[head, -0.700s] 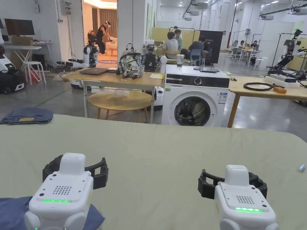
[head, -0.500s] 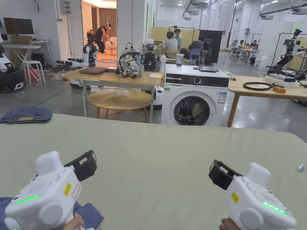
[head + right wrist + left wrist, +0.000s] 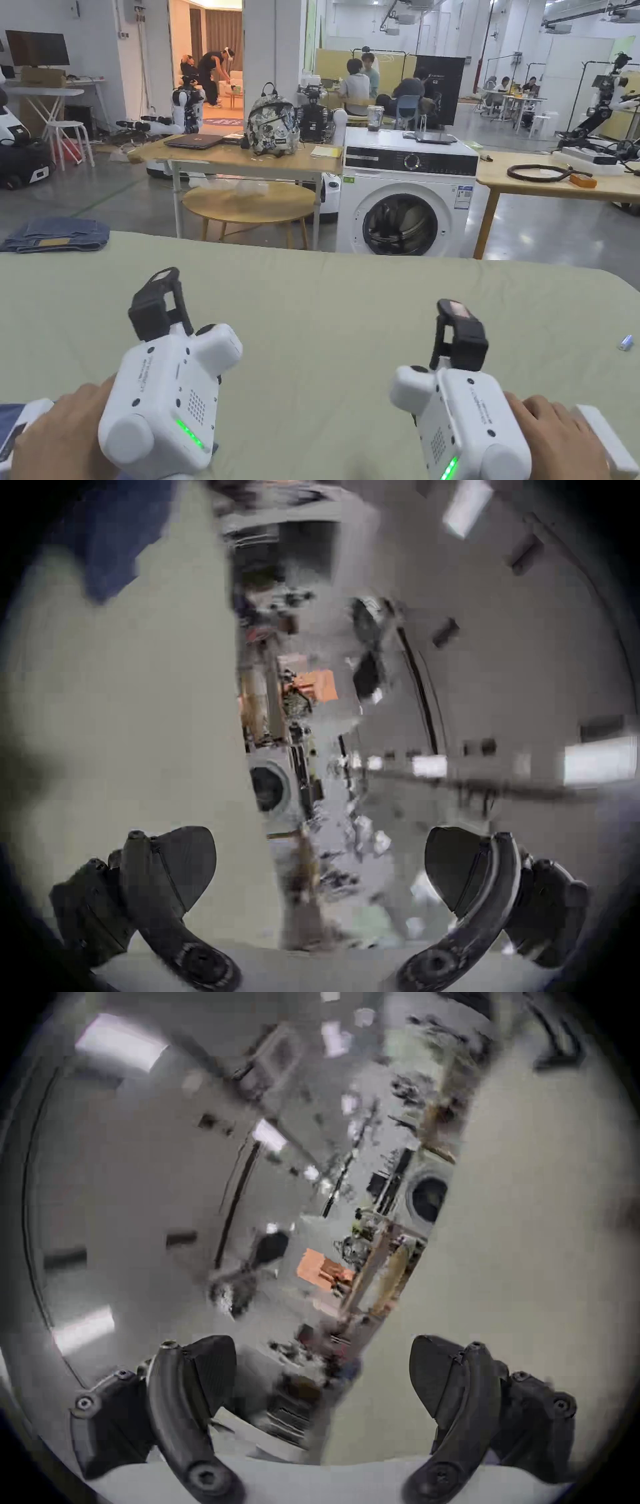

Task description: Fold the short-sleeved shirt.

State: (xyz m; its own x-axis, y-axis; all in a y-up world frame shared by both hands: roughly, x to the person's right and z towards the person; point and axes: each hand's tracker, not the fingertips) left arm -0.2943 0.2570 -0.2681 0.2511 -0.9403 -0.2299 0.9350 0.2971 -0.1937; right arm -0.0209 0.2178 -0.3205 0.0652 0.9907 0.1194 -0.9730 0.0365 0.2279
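Shirt fabric, dark blue (image 3: 7, 414), showed as a sliver at the near left edge of the green table cover (image 3: 325, 325), mostly hidden behind the left hand (image 3: 59, 437); the right gripper view caught a blurred blue patch (image 3: 114, 539) on the same cover. Both tools were rolled onto their sides above the cloth. The left gripper (image 3: 322, 1383) had its jaws spread wide with nothing between them, and the right gripper (image 3: 320, 871) was likewise released and empty. Neither touched the garment. Farther off on the left edge lay folded jeans (image 3: 56, 234), and beyond the table stood a washing machine (image 3: 406, 206). Judging by this, folding had not yet started; the step in hand seemed to be readying the grippers. The next move probably called for turning down toward the shirt, pulling it onto the open cover and spreading it flat.
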